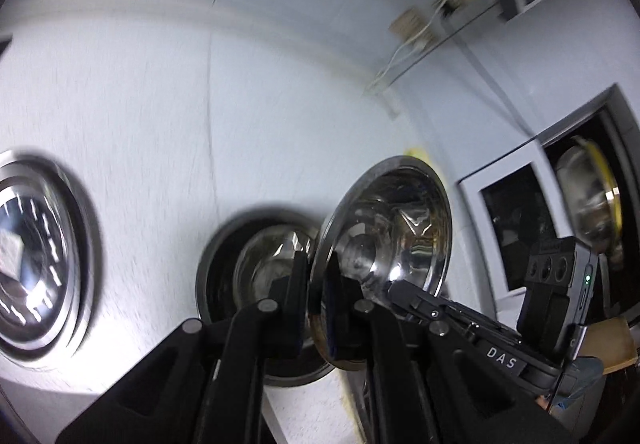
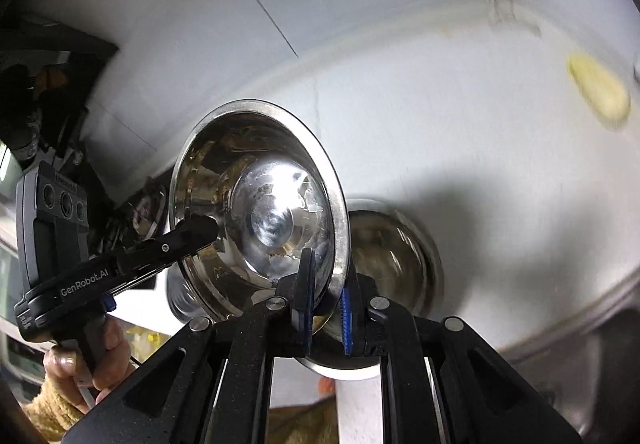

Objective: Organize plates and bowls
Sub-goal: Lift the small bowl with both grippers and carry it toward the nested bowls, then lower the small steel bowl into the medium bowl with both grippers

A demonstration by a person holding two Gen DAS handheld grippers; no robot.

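Rim-pinched by both closed grippers, left gripper [image 1: 316, 284] and right gripper [image 2: 326, 308], the shiny round steel bowl [image 2: 264, 203] should be kept level and lowered squarely into the steel bowl on the white table [image 2: 394, 252].

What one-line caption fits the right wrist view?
Both grippers, right and left, clamp opposite sides of a steel bowl's rim above a white table.
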